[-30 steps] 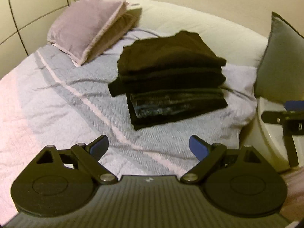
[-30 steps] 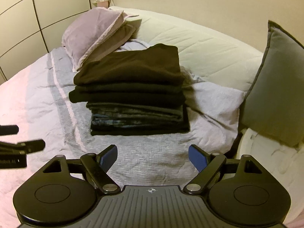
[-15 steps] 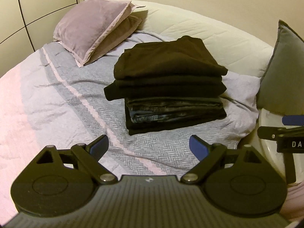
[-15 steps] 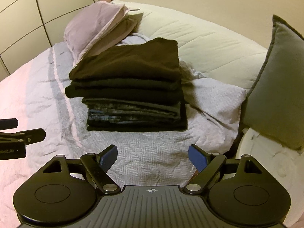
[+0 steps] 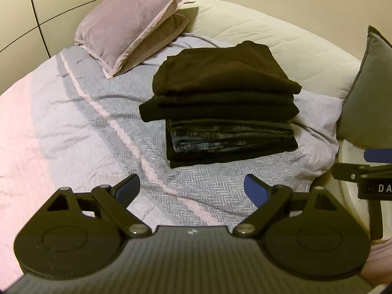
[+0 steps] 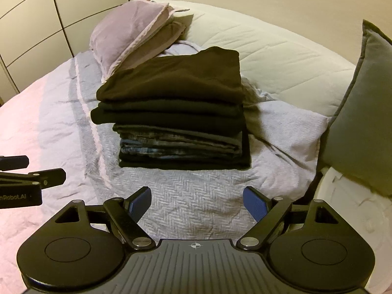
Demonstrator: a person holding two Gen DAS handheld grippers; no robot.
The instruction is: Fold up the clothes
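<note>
the stack (image 5: pixel 220 103) of folded clothes sits on the bed (image 5: pixel 73 127), roughly mid-bed, on the herringbone blanket (image 5: pixel 208 186) and just short of the cream quilted headboard cushion (image 5: pixel 281 36). it's all dark stuff: a brownish-black piece on top, folded flat with its edges hanging a bit past the layers under it, then a couple of plain black layers, then what looks like dark washed denim with faded blue creases, and one more black layer at the very bottom. i'd say five or six pieces, but the black ones blur together so i can't pin the count. the pile is fairly square and upright, the top half sticking out to the left over the denim.

other stuff: two pillows (image 5: pixel 127 27) leaning on each other at the far left, a mauve one on top of a brownish one, and one grey cushion (image 5: pixel 367 85) at the right edge. the blanket has one pale stripe running down it.

two grippers. the left hand-held gripper (image 5: pixel 191 188) hangs over the blanket in front of the pile, blue pads spread wide, nothing between them. the right hand-held gripper (image 6: pixel 196 202) is the same deal, wide apart and empty, also short of the pile and not touching it.
</note>
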